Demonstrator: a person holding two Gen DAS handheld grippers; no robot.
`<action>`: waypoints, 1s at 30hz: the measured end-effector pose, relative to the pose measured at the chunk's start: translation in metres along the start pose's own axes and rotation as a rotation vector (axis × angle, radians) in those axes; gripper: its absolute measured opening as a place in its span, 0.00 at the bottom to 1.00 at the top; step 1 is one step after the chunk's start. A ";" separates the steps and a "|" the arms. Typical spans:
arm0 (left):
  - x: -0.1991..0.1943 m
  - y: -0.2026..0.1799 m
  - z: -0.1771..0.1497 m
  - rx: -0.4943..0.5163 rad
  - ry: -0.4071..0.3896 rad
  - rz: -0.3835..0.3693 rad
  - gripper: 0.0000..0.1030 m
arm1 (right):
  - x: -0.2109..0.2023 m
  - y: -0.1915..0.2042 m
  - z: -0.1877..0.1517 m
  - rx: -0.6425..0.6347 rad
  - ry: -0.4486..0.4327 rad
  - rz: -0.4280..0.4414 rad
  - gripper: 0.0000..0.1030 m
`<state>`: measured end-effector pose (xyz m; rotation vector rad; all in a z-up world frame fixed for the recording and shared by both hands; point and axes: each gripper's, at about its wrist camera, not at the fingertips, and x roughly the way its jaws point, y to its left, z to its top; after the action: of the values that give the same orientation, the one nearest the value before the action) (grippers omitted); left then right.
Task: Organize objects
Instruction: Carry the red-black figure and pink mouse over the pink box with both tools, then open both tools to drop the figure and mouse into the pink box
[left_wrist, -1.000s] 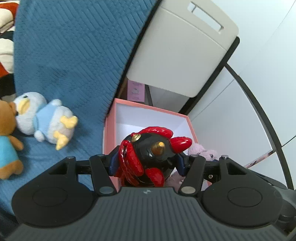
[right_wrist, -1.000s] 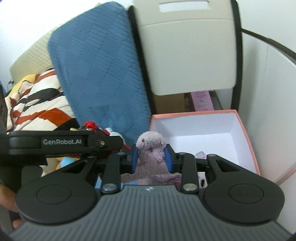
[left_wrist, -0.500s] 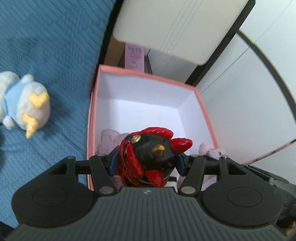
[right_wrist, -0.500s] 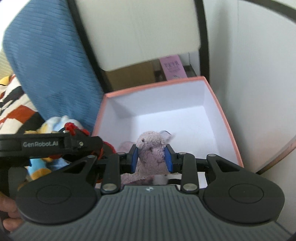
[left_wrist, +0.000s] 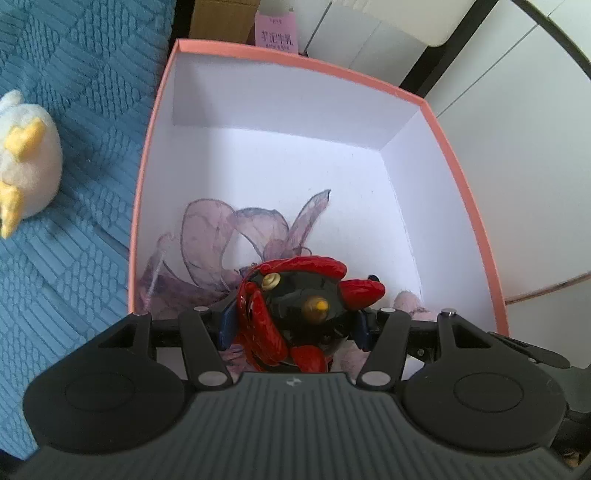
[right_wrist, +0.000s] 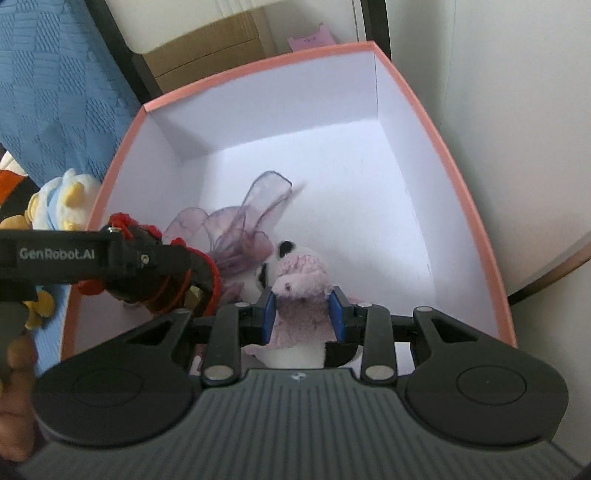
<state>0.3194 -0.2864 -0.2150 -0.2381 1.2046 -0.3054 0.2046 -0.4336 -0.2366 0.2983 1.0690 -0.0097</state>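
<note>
Both jaws clamped: figurine (left_wrist: 295, 302), plush (right_wrist: 301, 295).

A blue quilted blanket (left_wrist: 74, 155) covers the surface to the left of the left gripper (left_wrist: 293, 325), and a white plush toy with yellow parts (left_wrist: 22, 162) lies directly on it. The pink box with white inside (left_wrist: 155, 122) stands just beside the blanket edge, ahead of both grippers. On the box floor lie a sheer purple ribbon bow (left_wrist: 236, 236) and a small panda plush (right_wrist: 273, 258).

Red-black toy (left_wrist: 295, 314) between tongs (left_wrist: 293, 326)
</note>
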 end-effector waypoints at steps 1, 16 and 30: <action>0.002 0.001 0.000 0.000 0.006 0.002 0.62 | 0.001 -0.001 0.000 0.003 0.003 -0.002 0.33; -0.007 -0.002 0.000 -0.001 0.013 -0.029 0.68 | -0.011 -0.009 0.009 0.047 -0.004 -0.022 0.80; -0.107 -0.005 -0.005 0.025 -0.146 -0.071 0.69 | -0.101 0.028 0.020 0.009 -0.181 0.015 0.80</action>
<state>0.2794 -0.2530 -0.1214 -0.2767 1.0491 -0.3586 0.1772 -0.4248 -0.1343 0.3075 0.8877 -0.0278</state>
